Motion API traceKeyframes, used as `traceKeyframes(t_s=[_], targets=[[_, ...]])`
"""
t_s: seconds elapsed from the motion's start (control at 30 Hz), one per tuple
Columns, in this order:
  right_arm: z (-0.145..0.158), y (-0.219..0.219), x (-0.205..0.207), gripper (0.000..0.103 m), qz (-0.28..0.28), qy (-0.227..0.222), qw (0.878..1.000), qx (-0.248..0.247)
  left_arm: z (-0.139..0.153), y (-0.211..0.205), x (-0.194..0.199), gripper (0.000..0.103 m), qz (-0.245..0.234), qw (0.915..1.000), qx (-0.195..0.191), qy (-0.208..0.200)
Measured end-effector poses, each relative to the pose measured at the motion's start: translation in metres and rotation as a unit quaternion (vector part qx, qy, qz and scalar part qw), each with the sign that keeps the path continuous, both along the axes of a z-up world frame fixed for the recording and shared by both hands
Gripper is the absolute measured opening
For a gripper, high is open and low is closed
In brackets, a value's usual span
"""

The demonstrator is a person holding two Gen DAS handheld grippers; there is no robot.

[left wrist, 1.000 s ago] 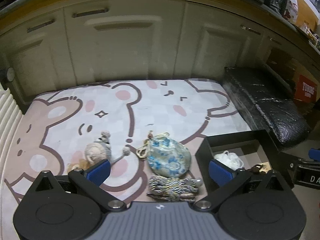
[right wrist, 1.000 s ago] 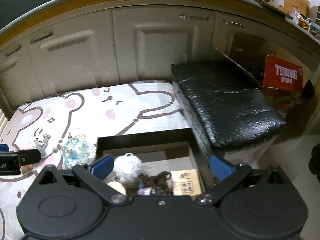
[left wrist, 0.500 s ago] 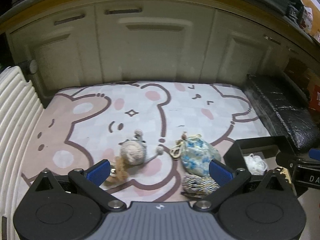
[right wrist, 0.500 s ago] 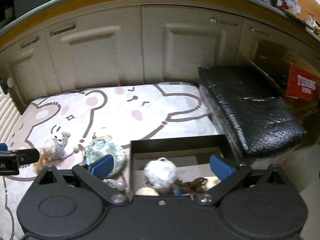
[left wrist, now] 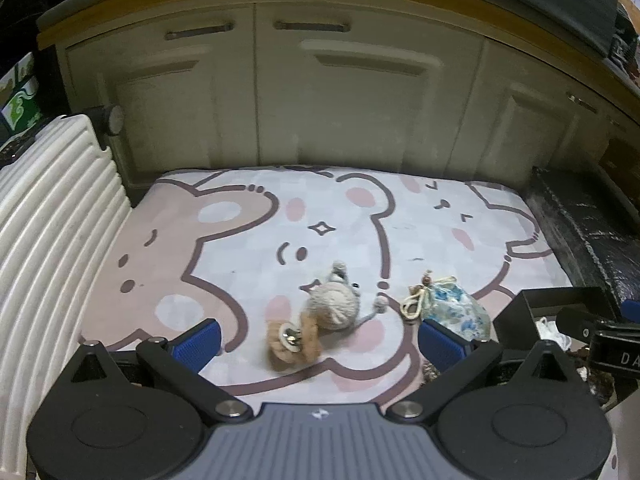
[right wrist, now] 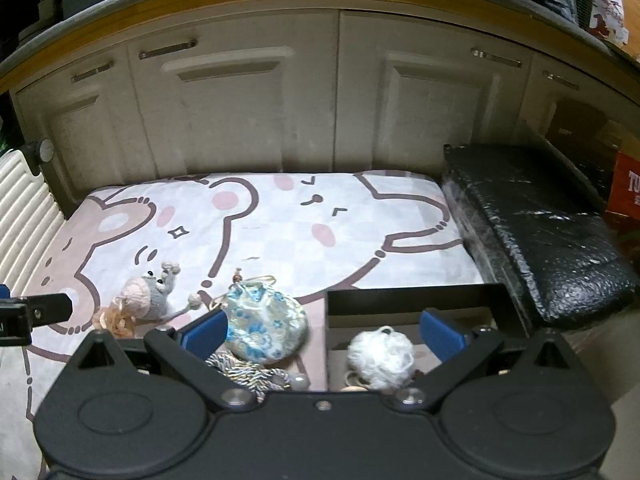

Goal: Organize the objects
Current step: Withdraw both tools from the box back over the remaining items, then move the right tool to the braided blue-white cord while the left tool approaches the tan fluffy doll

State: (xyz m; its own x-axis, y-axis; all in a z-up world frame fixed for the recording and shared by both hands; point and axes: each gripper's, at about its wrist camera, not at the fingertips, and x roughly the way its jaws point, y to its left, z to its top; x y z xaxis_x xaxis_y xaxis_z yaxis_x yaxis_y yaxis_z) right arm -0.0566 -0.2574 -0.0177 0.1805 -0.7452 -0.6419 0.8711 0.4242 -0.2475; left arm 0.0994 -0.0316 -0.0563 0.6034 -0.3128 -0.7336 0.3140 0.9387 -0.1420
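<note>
A knitted mouse toy [left wrist: 334, 304] with a small brown plush charm [left wrist: 292, 342] lies on the cartoon mat [left wrist: 248, 248]. My left gripper [left wrist: 318, 340] is open just above them. A blue floral pouch [left wrist: 456, 312] with a tassel lies to the right, beside a black box [left wrist: 560, 304]. In the right wrist view my right gripper [right wrist: 324, 334] is open over the pouch [right wrist: 266, 328] and the box's left wall [right wrist: 412, 298]. A white fluffy ball [right wrist: 380, 354] lies inside the box. The mouse toy [right wrist: 150, 294] is at the left.
Cream cabinet doors [left wrist: 320, 100] stand behind the mat. A white ribbed suitcase [left wrist: 48, 240] borders the mat's left side. A black wrapped cushion [right wrist: 540, 224] lies at the right, with a red carton [right wrist: 626, 188] behind it.
Both grippers have swung left. The mouse toy and charm now sit between the left fingers; the pouch, earlier centred there, is at the right finger. The right gripper now straddles pouch and box.
</note>
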Motion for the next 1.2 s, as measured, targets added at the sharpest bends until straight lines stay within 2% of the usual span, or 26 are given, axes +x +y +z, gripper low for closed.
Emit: traceKeyframes(t_s=[0.43,0.7,0.87,1.03,1.2], targets=[[-0.008,0.0,0.024,0.103,0.005,-0.009,1.0,0.012,0.007,0.025,0.005,0.103,0.026,0.9991,-0.02,-0.029],[-0.019,-0.003,0.04,0.103,0.006,-0.012,0.999,0.034,0.002,0.032,0.013,0.103,0.043,0.9984,-0.007,-0.037],[-0.033,-0.013,0.045,0.103,-0.023,-0.023,0.996,0.079,-0.006,0.029,0.013,0.103,0.034,0.9969,0.022,-0.068],[-0.045,-0.024,0.046,0.103,-0.061,-0.049,0.989,0.122,-0.018,0.027,0.022,0.103,0.031,0.9981,0.023,-0.048],[-0.059,-0.031,0.052,0.103,-0.078,-0.038,0.986,0.146,-0.03,0.023,0.031,0.103,0.024,0.9994,0.011,-0.021]])
